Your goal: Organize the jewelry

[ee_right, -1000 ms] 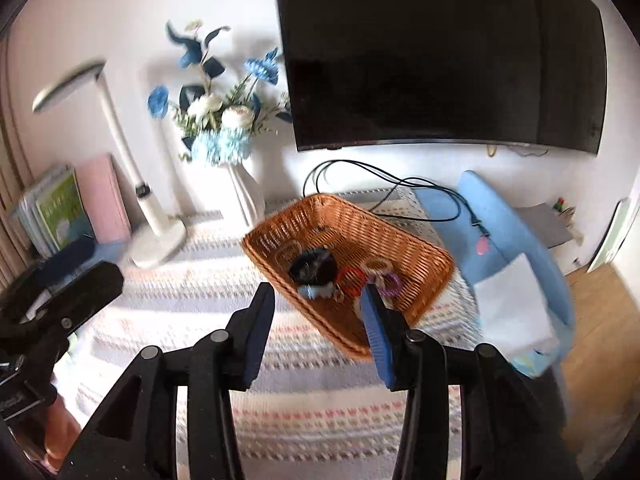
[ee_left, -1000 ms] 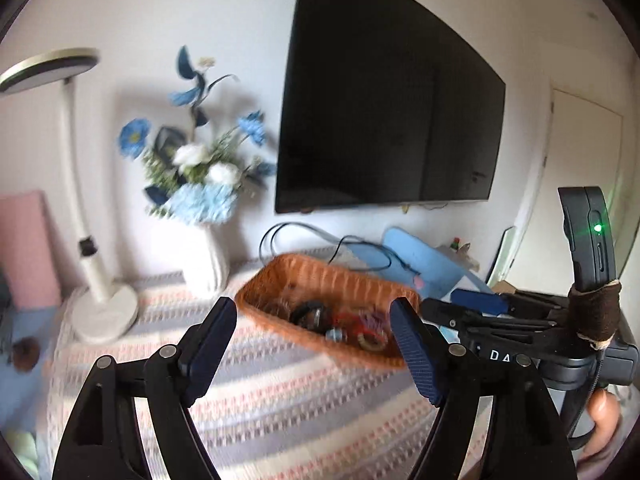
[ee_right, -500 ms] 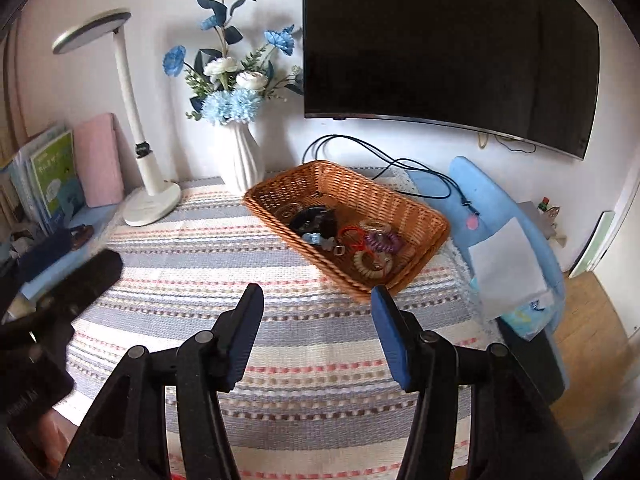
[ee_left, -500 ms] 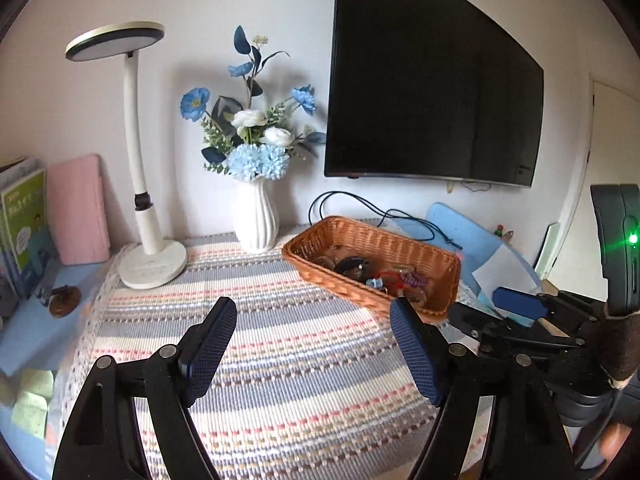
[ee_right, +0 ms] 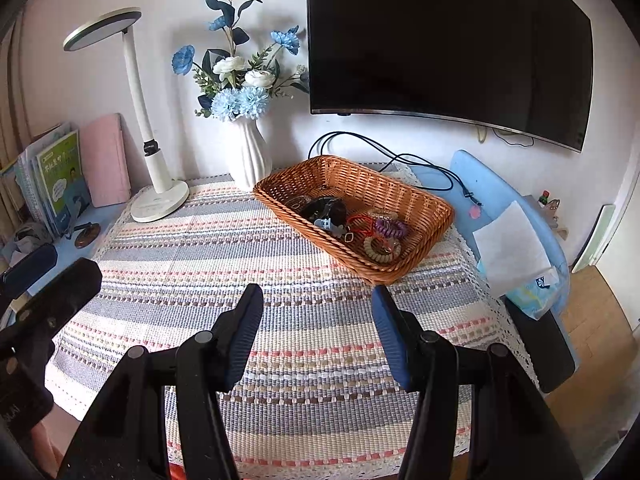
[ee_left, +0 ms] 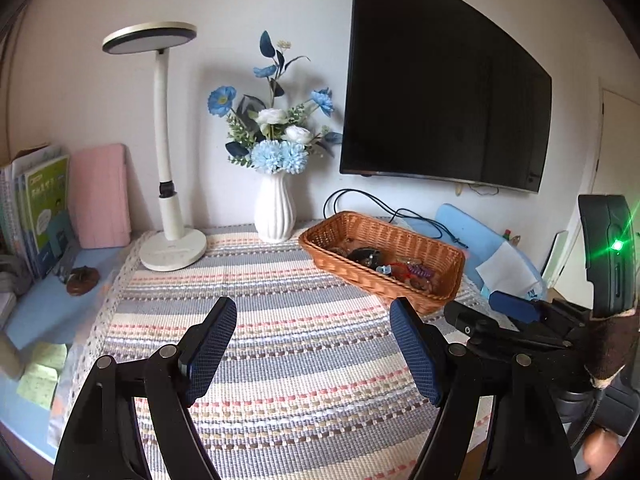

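Note:
A brown wicker basket (ee_right: 400, 184) (ee_left: 408, 236) stands at the far right of the striped tablecloth. In it lie several pieces: a black item (ee_right: 326, 210), a light blue clip (ee_right: 326, 224), a red ring (ee_right: 360, 222), a purple coil band (ee_right: 390, 229) and a beaded bracelet (ee_right: 378, 250). My left gripper (ee_left: 312, 340) is open and empty, above the cloth's front. My right gripper (ee_right: 316, 328) is open and empty, in front of the basket. The right gripper also shows at the right of the left wrist view (ee_left: 512, 312).
A white vase of blue flowers (ee_right: 244, 152) and a white desk lamp (ee_right: 158, 196) stand at the back. Books (ee_right: 56, 184) and a pink case (ee_right: 106, 160) stand at left. A black TV (ee_right: 440, 40) hangs on the wall. A blue chair (ee_right: 516, 240) stands right of the table.
Both grippers have pulled back from the basket toward the table's front and tilted down. More of the cloth and the left side of the table now shows. Both stay open and empty.

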`<state>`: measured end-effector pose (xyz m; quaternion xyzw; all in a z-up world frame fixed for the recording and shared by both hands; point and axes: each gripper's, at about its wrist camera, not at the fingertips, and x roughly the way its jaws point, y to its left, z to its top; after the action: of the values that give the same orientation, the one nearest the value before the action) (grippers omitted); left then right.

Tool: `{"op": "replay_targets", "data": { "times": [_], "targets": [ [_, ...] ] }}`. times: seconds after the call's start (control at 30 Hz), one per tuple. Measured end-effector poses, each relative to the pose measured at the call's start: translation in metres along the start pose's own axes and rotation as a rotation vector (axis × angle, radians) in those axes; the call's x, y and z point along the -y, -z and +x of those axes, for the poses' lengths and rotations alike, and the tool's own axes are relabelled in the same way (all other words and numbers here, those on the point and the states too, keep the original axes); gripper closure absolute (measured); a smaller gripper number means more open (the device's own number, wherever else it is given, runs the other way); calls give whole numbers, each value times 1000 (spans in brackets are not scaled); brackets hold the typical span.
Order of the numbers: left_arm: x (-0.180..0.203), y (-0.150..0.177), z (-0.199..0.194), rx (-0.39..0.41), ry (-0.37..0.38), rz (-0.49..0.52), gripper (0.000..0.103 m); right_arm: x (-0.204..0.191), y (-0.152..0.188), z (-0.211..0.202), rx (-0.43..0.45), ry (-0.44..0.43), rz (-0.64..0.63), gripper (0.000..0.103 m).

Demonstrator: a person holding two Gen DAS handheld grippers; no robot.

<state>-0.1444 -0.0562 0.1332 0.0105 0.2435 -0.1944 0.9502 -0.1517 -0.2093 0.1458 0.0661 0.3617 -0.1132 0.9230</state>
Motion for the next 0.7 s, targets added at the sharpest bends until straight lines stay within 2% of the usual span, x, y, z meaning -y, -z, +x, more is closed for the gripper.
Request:
{"op": "replay_targets", "data": {
  "times": [0.17, 0.4, 0.7],
  "targets": [
    [1, -1, 0, -5, -5, -8, 23, 6, 2, -1, -4, -3, 14, 45],
    [-1, 3, 11, -65, 55, -51, 23, 13, 4, 3, -17, -5, 29, 39],
    [7, 6, 15, -70, 61, -18, 23, 12, 6, 8, -28, -12, 23, 39]
  ]
}}
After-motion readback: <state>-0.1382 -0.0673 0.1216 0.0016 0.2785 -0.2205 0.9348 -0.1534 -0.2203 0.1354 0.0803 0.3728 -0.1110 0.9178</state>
